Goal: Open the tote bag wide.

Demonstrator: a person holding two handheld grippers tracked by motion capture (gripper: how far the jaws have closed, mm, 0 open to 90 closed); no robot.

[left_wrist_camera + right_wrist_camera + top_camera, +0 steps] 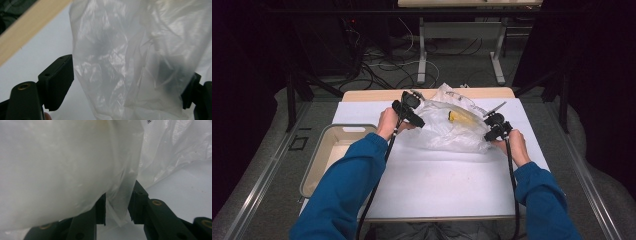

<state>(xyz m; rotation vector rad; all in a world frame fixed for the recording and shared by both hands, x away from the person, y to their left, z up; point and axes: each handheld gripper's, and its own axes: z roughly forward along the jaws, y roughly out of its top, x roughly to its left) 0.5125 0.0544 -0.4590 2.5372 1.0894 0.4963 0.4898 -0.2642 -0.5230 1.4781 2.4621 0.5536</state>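
The crumpled translucent plastic bag point(447, 127) with something yellow inside lay mid-table on the white sheet point(437, 180); the left gripper point(411, 111) stood wide open around its film, the right gripper point(495, 131) slightly parted astride an edge fold, so both needed firm bites before lifting.

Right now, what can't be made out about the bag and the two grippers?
- Yellow item, high view: too small, veiled by the plastic bag.
- Left gripper, left gripper view: film drapes over its right jaw.
- Right gripper, right gripper view: film between the jaws; contact unclear.
- Tray, high view: partly behind a sleeve.
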